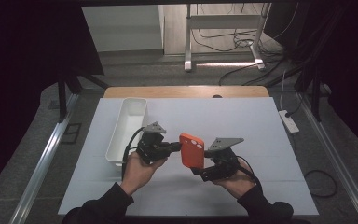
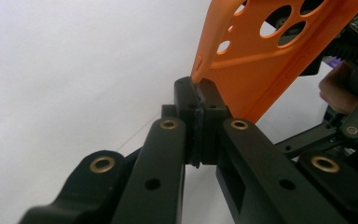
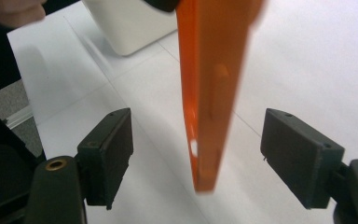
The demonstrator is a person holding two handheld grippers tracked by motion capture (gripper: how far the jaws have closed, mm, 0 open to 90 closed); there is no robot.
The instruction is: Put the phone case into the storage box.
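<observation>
An orange phone case (image 1: 192, 150) with round camera holes hangs upright above the white mat, between both hands. My left gripper (image 1: 176, 147) comes in from the left and is shut on the case's edge; in the left gripper view its jaws (image 2: 199, 100) pinch the rim of the case (image 2: 261, 60). My right gripper (image 1: 196, 169) sits below and right of the case. Its jaws (image 3: 198, 154) are open, and the lower end of the case (image 3: 209, 70) hangs edge-on between them, clear of both pads (image 3: 109, 154).
A long white bin (image 1: 129, 112) lies on the left part of the white mat (image 1: 242, 121), just beyond my left hand, its corner (image 3: 130, 23) showing in the right gripper view. A power strip (image 1: 289, 120) lies off the table's right edge.
</observation>
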